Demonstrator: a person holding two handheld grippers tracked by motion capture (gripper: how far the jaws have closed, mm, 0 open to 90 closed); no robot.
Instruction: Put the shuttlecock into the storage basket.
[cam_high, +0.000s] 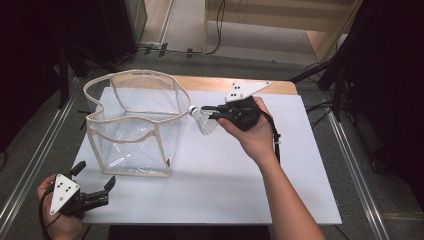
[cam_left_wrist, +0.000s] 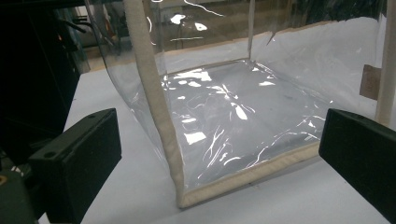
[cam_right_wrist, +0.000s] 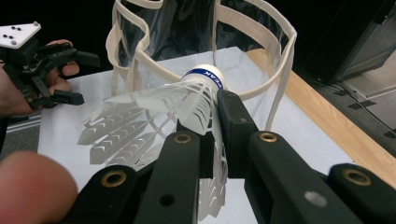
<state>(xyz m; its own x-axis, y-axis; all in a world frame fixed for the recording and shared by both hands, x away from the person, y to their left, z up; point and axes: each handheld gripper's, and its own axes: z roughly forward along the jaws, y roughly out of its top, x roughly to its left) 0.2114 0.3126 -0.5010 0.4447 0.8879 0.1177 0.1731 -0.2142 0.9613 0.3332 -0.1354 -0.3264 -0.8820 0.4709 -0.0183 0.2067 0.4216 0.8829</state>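
A clear plastic bag (cam_high: 131, 142) with beige trim stands open on the left half of the white table (cam_high: 225, 180). My right gripper (cam_high: 212, 114) is shut on a white feathered shuttlecock (cam_high: 205, 122), held just outside the bag's right rim with the cork toward the bag. In the right gripper view the shuttlecock (cam_right_wrist: 182, 100) lies sideways between the jaws, in front of the bag's rim (cam_right_wrist: 280, 70). My left gripper (cam_high: 96, 176) is open at the table's near left corner, facing the bag's near corner (cam_left_wrist: 159, 116) with nothing between its jaws.
A wooden strip (cam_high: 280, 87) runs along the table's far edge. Metal rails (cam_high: 357, 165) flank the table on both sides. Black stands and cables are on the floor behind. White tabletop lies bare to the right of the bag.
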